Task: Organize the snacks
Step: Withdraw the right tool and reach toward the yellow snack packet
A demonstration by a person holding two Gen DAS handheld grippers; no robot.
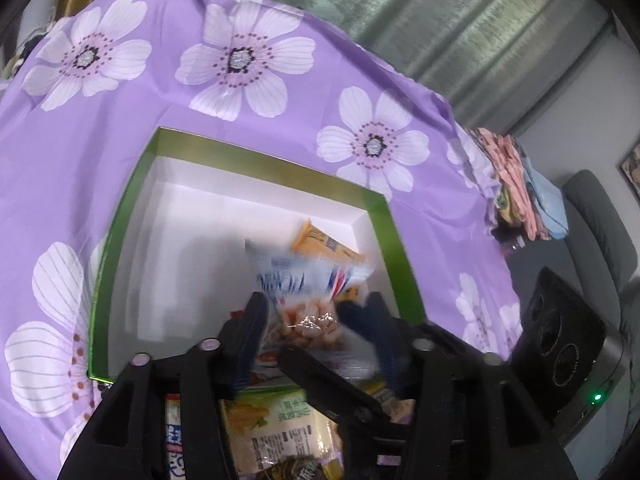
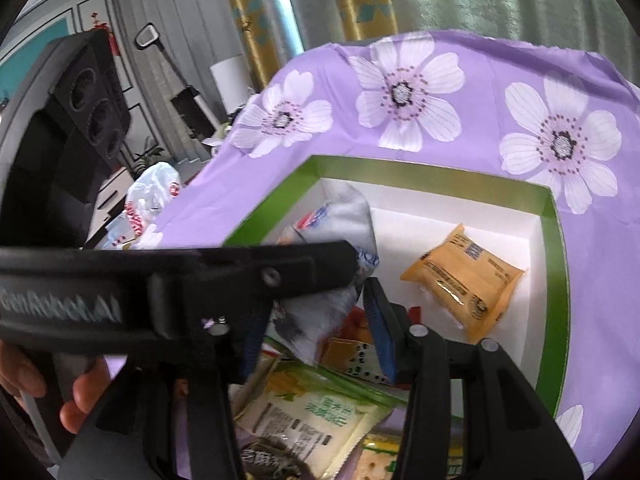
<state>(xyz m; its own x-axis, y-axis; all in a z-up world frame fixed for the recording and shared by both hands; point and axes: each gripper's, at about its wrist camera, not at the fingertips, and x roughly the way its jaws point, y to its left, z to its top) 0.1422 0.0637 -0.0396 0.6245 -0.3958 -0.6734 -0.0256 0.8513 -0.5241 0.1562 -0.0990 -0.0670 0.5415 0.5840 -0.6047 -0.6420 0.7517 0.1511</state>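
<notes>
From the left wrist, the left claw [image 1: 316,308] hung over the near part of the green-rimmed box [image 1: 376,204], its fingers parted about a white-and-blue snack bag [image 1: 304,280] with a clear window of orange pieces. The bag sat between the fingers, but blur hid whether they pressed on it, so I could not tell if it was gripped or loose. One orange packet [image 1: 324,246] lay behind it on the box's white floor. Below the claw, on the purple flowered cloth [image 1: 120,120] covering the worktop, lay a pale green-printed packet [image 1: 280,432] among several others, too crowded to count.

From the right wrist, the right claw [image 2: 316,332] stood open and empty just above the pile of packets at the box's near edge. The left gripper crossed the view, the white-and-blue bag drooping from its tip over the box's left corner. The orange packet [image 2: 464,276] lay alone, well apart from the bag.

The bag looked light, soft and crinkly, probably slick film with brittle contents; I would take it by a sealed end or corner, not across the filled middle.
</notes>
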